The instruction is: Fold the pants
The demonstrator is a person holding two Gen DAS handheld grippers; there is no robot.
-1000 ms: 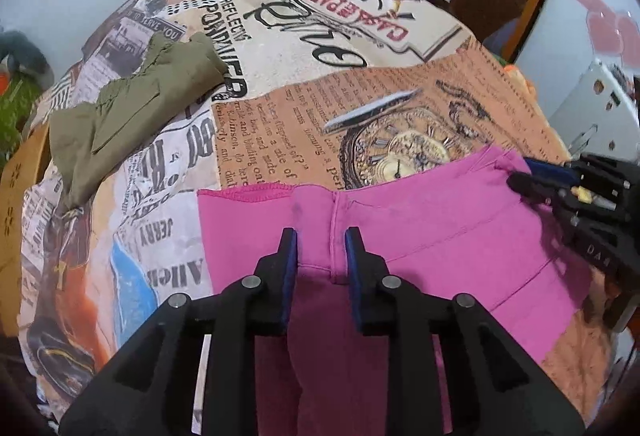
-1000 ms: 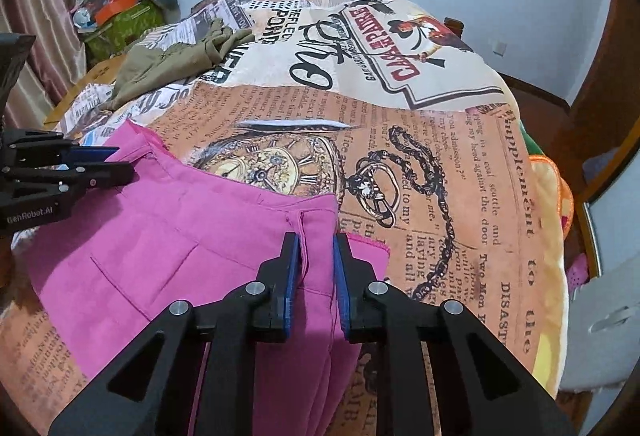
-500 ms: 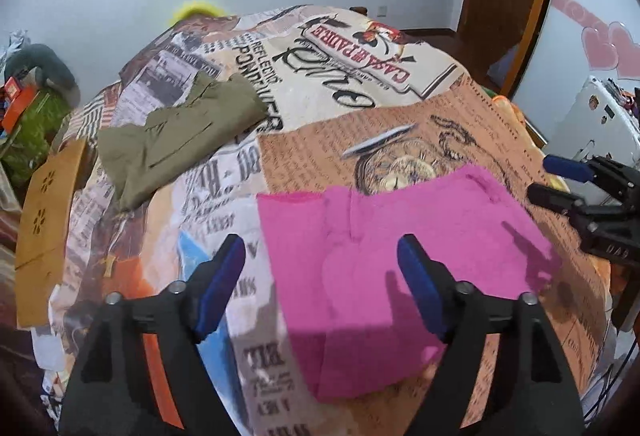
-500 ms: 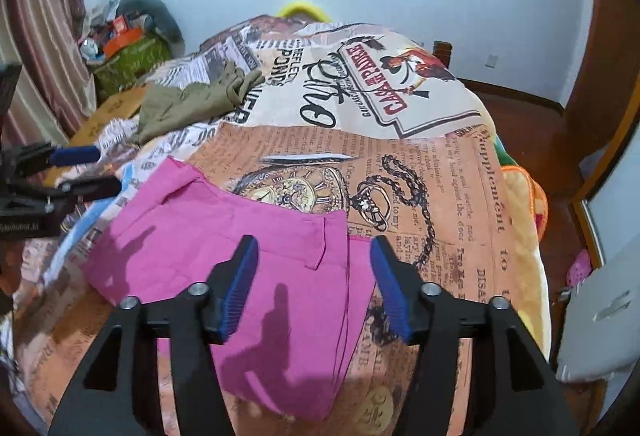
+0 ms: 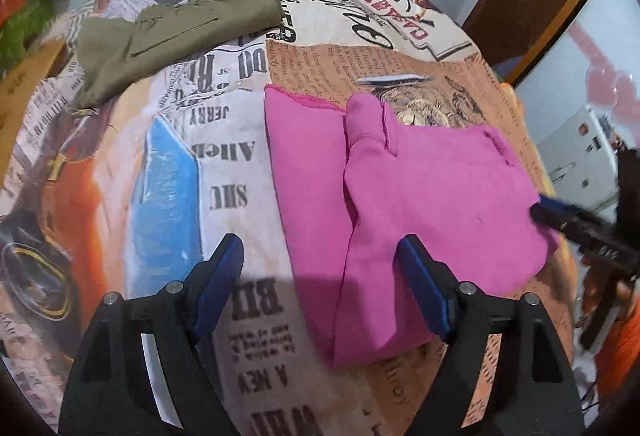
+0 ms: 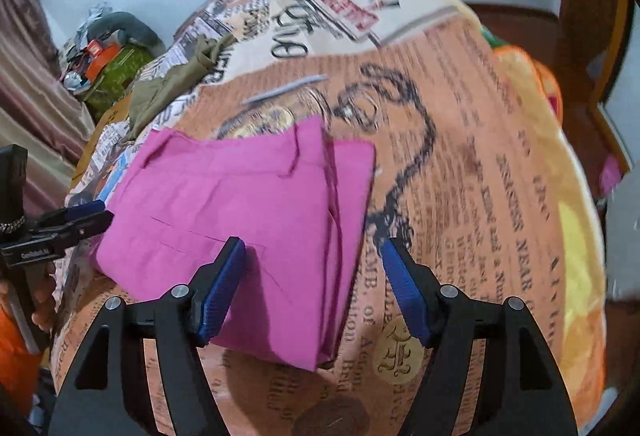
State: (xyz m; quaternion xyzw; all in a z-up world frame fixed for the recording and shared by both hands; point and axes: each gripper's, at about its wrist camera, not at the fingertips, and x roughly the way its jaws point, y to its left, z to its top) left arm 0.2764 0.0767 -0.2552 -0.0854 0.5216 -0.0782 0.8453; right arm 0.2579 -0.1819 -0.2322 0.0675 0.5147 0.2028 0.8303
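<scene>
Bedspread bears folded pants, waistband far; left tool released, right tool opening.

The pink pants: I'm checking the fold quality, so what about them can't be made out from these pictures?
- Left wrist view: the pink pants have their right edge hidden behind the right gripper.
- Right wrist view: motion blur smears the bedspread print and the pants' seams.
- Both views: lower layers are hidden under the top fold.
- Olive pants: too small for detail.
</scene>
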